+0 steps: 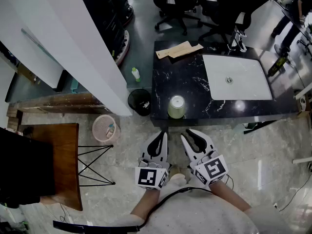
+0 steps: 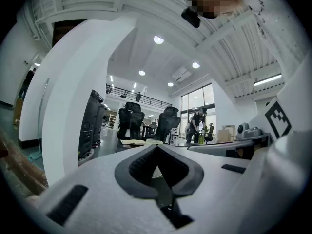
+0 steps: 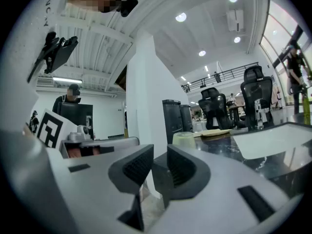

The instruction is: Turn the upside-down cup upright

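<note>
Head view: the pale green cup (image 1: 176, 107) stands mouth-down near the front edge of the black marble bench (image 1: 187, 77), so the task looks not yet begun; reaching, gripping and turning it over are all left. The left claw (image 1: 162, 136) and right claw (image 1: 190, 134) hang side by side over the floor, short of the bench edge and apart from the cup. A white sink (image 1: 253, 87) lies to the cup's right, and brown envelopes (image 1: 178, 49) sit at the far edge, well apart from it. A black waste bin (image 1: 140, 102) stands at the bench's left end beside a white pillar (image 1: 87, 43), with a pink basket (image 1: 105, 128) further left. Nothing lies between the claws and the cup.

Left gripper view: the left claw (image 2: 157, 150) has its tips together, holding nothing. Office chairs (image 2: 129, 121) stand beyond.

Right gripper view: the right claw (image 3: 160, 155) shows a narrow slit between its pads, with nothing in it. The cup (image 3: 184, 139) sits ahead on the bench (image 3: 229, 147), slightly right of the claw's line.
</note>
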